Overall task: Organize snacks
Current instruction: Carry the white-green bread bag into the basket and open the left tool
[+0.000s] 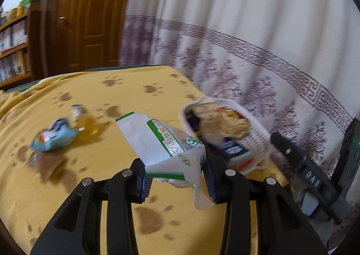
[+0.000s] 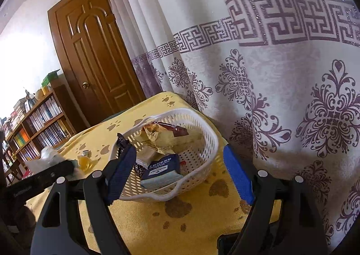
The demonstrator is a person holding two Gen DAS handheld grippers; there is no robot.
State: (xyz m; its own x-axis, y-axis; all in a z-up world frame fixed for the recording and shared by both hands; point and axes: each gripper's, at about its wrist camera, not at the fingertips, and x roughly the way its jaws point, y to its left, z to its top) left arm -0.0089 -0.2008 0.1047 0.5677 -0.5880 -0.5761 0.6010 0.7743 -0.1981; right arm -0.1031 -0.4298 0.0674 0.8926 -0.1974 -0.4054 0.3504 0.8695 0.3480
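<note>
Left of basket [image 1: 258,140]: blue packet [image 1: 54,134] and yellow jelly [image 1: 86,126] on pawprint counter [image 1: 67,187]. Left gripper [image 1: 177,184], jaws clamped on white-green packet [image 1: 157,140], just beside basket. Right gripper [image 2: 180,175], jaws wide, empty, flanking basket's near rim.
</note>
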